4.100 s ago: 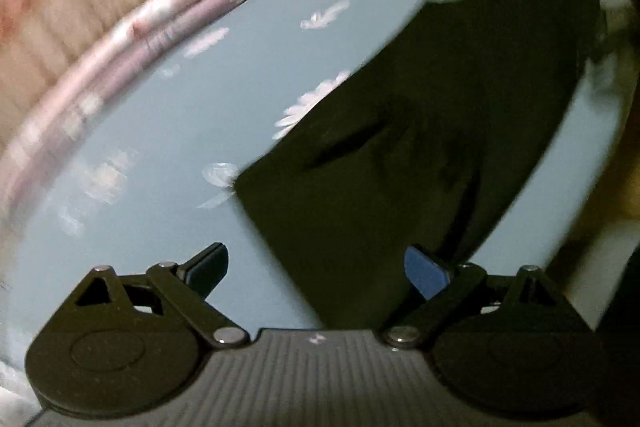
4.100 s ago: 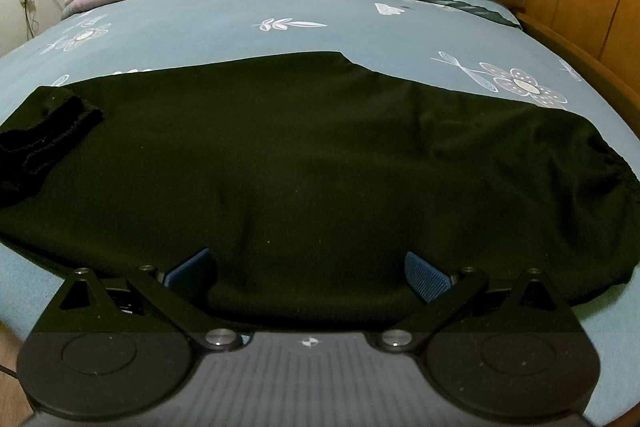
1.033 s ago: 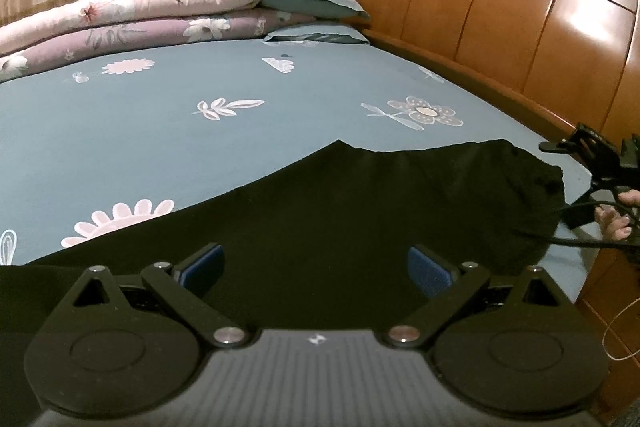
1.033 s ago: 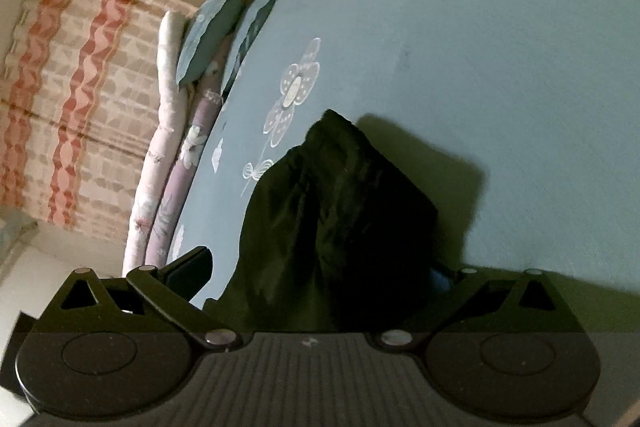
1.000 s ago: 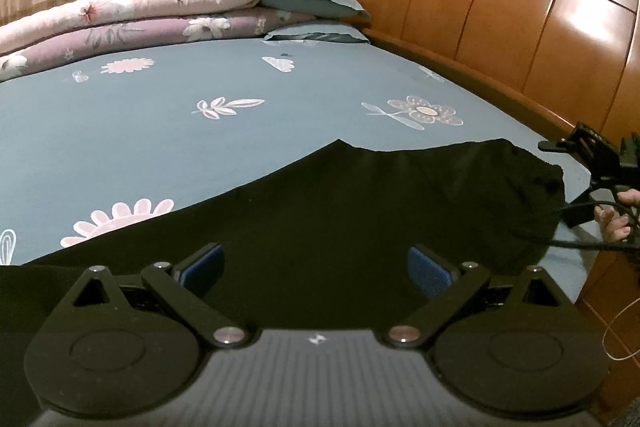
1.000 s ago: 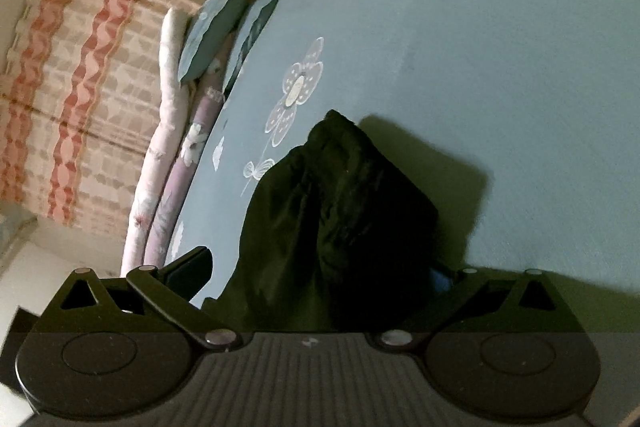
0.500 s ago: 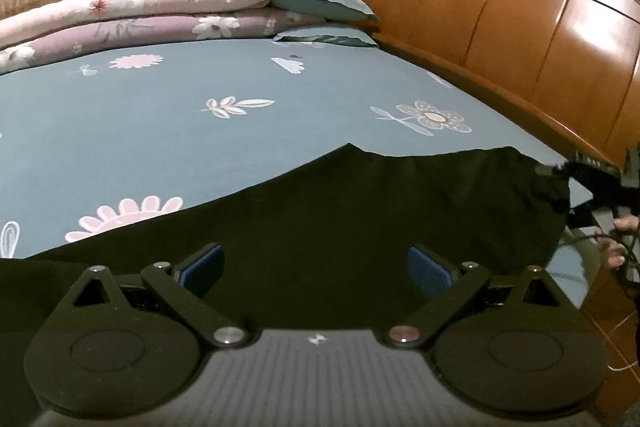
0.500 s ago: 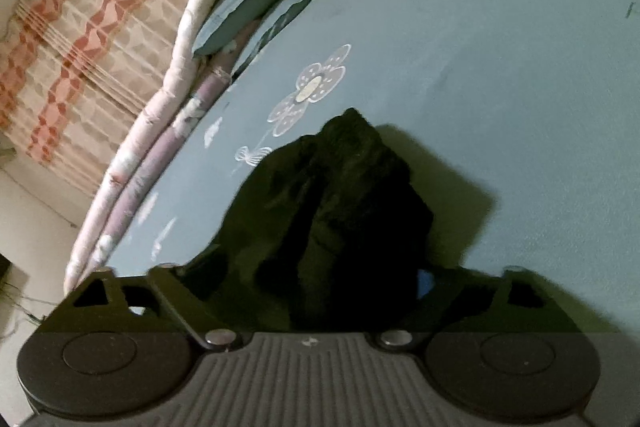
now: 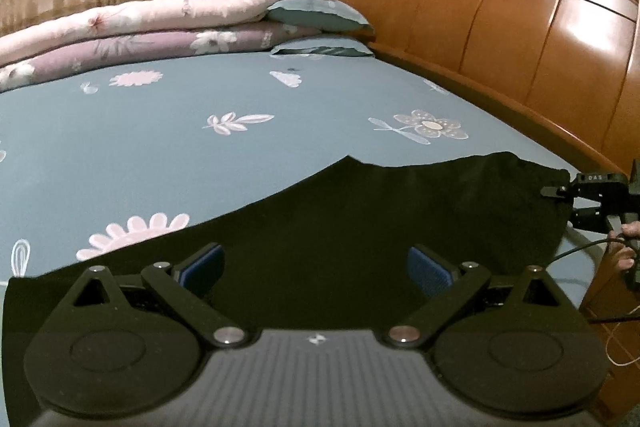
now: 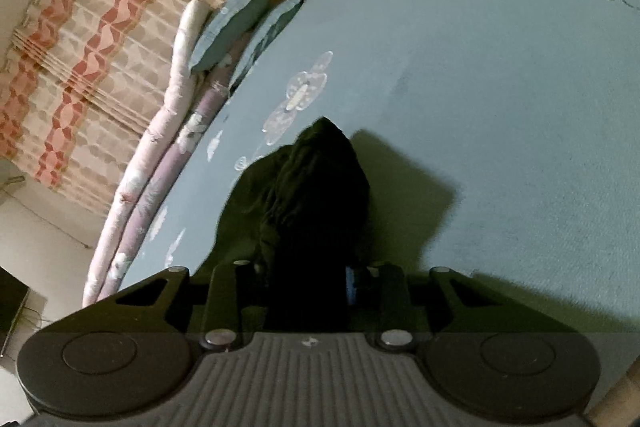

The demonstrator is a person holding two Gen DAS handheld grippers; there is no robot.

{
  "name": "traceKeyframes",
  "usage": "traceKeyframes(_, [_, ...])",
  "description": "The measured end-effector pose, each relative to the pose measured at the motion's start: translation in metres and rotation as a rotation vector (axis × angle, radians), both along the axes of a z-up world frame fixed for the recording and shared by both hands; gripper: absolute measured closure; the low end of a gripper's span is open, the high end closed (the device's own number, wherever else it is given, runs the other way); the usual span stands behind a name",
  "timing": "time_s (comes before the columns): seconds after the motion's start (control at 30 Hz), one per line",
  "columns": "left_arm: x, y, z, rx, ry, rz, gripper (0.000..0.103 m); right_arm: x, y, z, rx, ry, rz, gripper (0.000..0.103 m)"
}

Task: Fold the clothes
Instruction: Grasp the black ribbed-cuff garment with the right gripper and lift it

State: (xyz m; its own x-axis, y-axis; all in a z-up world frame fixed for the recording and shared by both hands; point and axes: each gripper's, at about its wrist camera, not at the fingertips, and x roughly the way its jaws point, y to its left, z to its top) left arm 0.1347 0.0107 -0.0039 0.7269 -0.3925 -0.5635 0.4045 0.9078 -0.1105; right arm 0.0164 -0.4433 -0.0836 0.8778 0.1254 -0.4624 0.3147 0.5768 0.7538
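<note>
Left wrist view: the left tongs (image 9: 316,267) are standing wide apart at the bottom of the frame, gripping nothing, hovering over a black garment (image 9: 360,227) that is lying spread flat across the lower half of the frame on the blue flowered bed sheet (image 9: 160,147). At the right edge the right tongs (image 9: 560,205) are meeting the garment's far end. A wooden headboard (image 9: 520,39) is filling the upper right.

Right wrist view: the right tongs (image 10: 306,279) have just been closing and are now pinching a bunched fold of the black garment (image 10: 316,187) in the lower centre, with folded quilts (image 10: 160,147) lying along the left.
</note>
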Motion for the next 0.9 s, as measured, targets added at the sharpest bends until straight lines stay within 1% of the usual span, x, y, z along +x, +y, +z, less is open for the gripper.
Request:
traceKeyframes(0.13, [0.003, -0.014, 0.001, 0.034, -0.014, -0.040, 0.005, 0.002, 0.000, 0.007, -0.010, 0.012, 0.011, 0.068])
traceKeyframes(0.2, [0.004, -0.019, 0.001, 0.032, -0.022, -0.058, 0.005, 0.003, -0.004, 0.000, 0.018, 0.029, 0.000, 0.064])
traceKeyframes(0.27, [0.003, -0.022, 0.000, 0.022, -0.022, -0.067, 0.005, -0.001, -0.007, -0.010, 0.055, 0.039, -0.018, 0.058])
traceKeyframes(0.37, [0.003, -0.023, -0.004, 0.015, -0.010, -0.075, 0.005, -0.007, -0.012, -0.021, 0.130, -0.006, -0.030, 0.051])
traceKeyframes(0.47, [0.006, -0.024, -0.009, 0.015, 0.008, -0.073, 0.005, -0.002, -0.017, -0.023, 0.141, -0.015, -0.012, 0.048])
traceKeyframes(0.6, [0.011, -0.025, -0.016, -0.001, 0.026, -0.069, 0.005, 0.018, -0.020, -0.016, 0.103, -0.006, 0.022, 0.042])
traceKeyframes(0.67, [0.013, -0.026, -0.018, -0.008, 0.031, -0.073, 0.005, 0.026, -0.018, -0.013, 0.073, -0.010, 0.046, 0.033])
traceKeyframes(0.83, [0.019, -0.029, -0.021, -0.015, 0.038, -0.084, 0.005, 0.029, -0.008, -0.009, -0.005, -0.031, 0.073, 0.025])
traceKeyframes(0.9, [0.023, -0.029, -0.022, -0.021, 0.044, -0.084, 0.005, 0.032, -0.006, -0.007, -0.020, -0.036, 0.090, 0.017])
